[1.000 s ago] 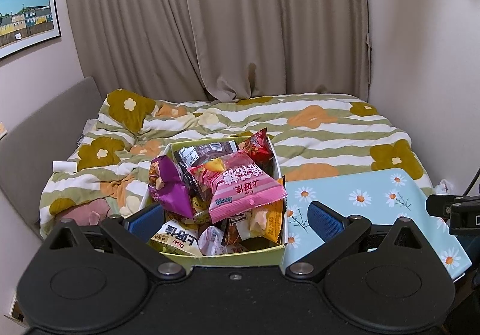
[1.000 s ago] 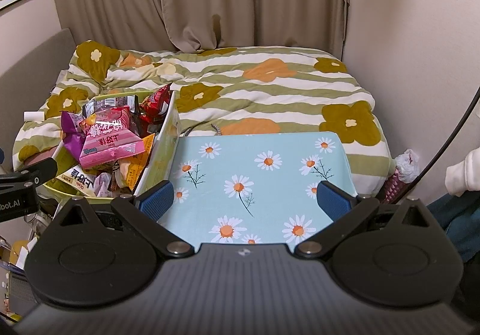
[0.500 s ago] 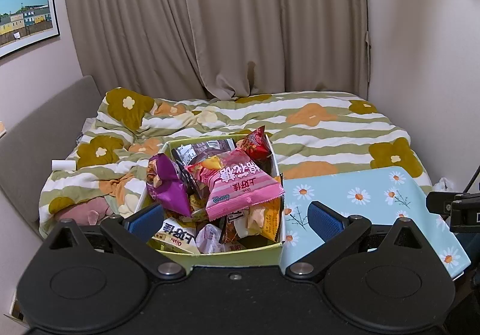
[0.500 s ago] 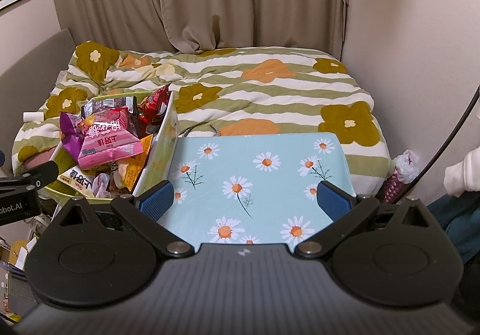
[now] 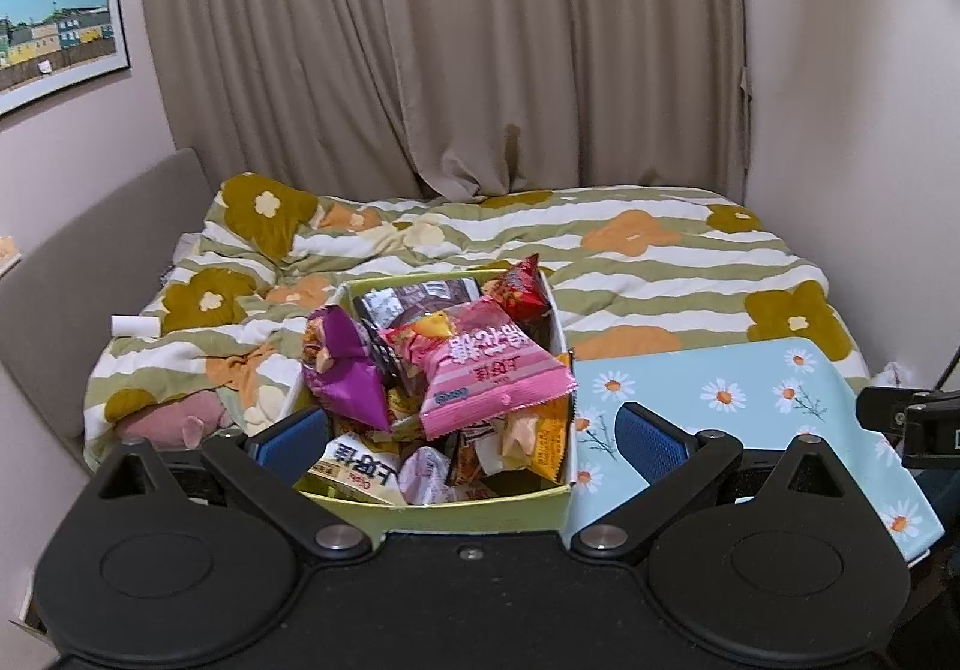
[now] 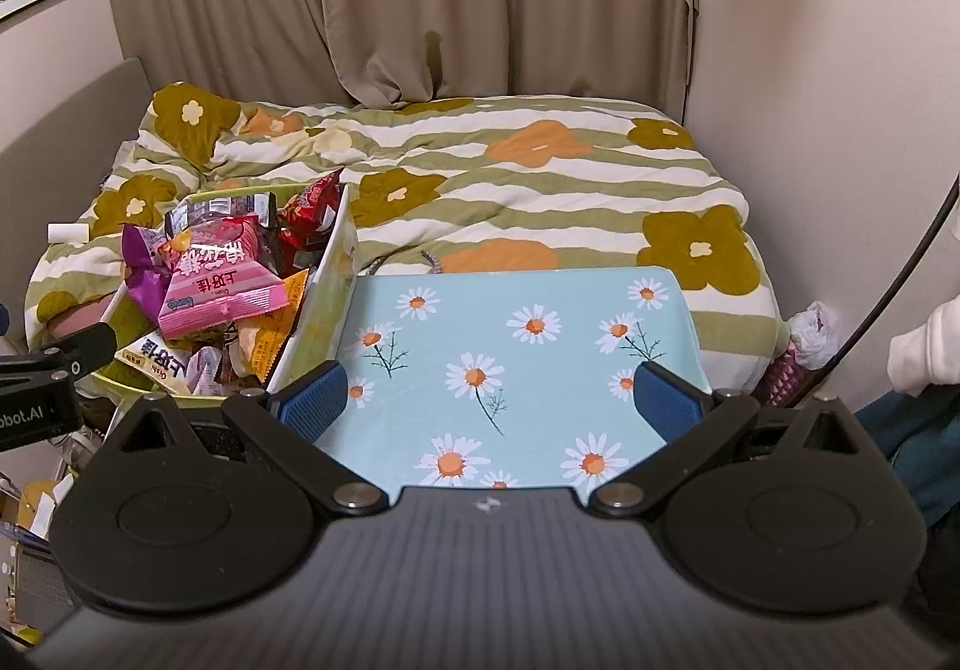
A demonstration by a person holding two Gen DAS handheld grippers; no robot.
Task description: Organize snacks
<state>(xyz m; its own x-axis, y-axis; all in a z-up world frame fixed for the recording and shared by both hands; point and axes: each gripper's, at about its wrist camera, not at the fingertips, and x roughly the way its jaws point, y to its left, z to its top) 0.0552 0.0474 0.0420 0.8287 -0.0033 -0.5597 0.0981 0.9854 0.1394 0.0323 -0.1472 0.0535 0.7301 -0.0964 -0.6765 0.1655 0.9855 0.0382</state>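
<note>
Ahead, both tools spread wide and empty, snack box (image 5: 480, 508) beside daisy-print board (image 6: 516, 322), flowered quilt (image 6: 540, 172) behind.

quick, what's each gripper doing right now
Left gripper: open, holding nothing, in front of the snack box.
Right gripper: open, holding nothing, over the daisy cloth.

The lower packets in the green box (image 5: 480, 511) are buried under the pink packet (image 5: 489, 373) and purple packet (image 5: 345, 370); their labels cannot be read in full. The box's near wall is partly masked by the left gripper (image 5: 471, 436) body. The framed picture (image 5: 57, 25) is cut by the left edge. In the right wrist view, a white sleeve (image 6: 927, 343) is cropped at the right edge, and the near edge of the daisy-print surface (image 6: 522, 346) lies behind the right gripper (image 6: 489, 403).
</note>
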